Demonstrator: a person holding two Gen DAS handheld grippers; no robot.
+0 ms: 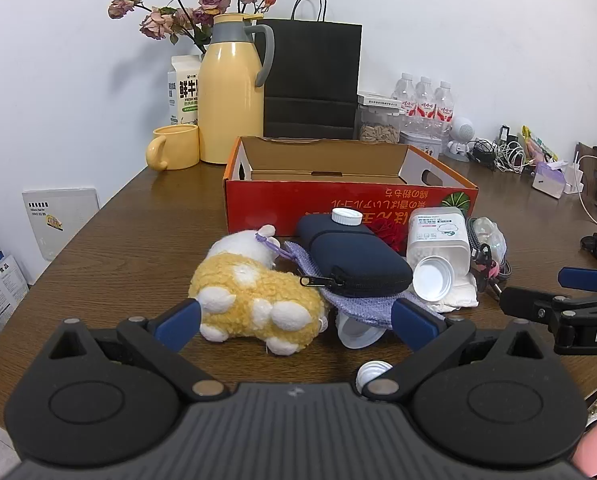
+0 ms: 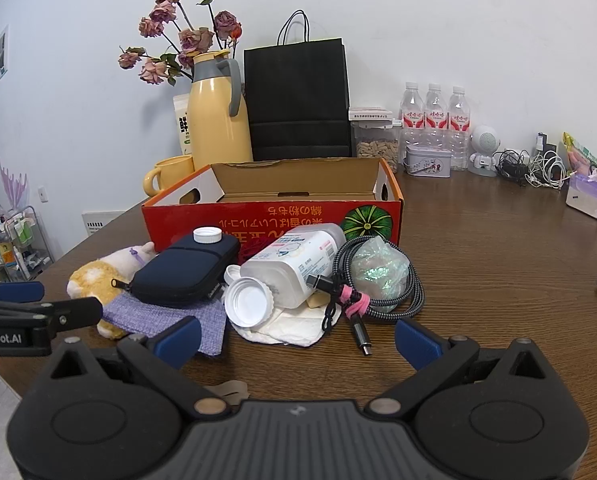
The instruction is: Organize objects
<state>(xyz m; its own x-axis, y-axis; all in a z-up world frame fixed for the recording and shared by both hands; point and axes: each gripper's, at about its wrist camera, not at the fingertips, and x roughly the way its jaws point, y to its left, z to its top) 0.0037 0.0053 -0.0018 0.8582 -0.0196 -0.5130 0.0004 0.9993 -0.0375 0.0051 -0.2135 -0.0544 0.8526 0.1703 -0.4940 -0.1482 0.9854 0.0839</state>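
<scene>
Clutter waits heaped before the empty red cardboard box [image 1: 350,204], so your left gripper [image 1: 296,320] and right gripper [image 2: 296,338] hover spread wide and holding nothing, nearest the plush sheep [image 1: 254,300] and braided cable [image 2: 382,280].

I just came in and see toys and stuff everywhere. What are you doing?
Tidying up. A person holds a left gripper and a right gripper, both open and holding nothing yet. The plush toy, navy zip case, white bottle and cable lie in front of the empty red box.
</scene>
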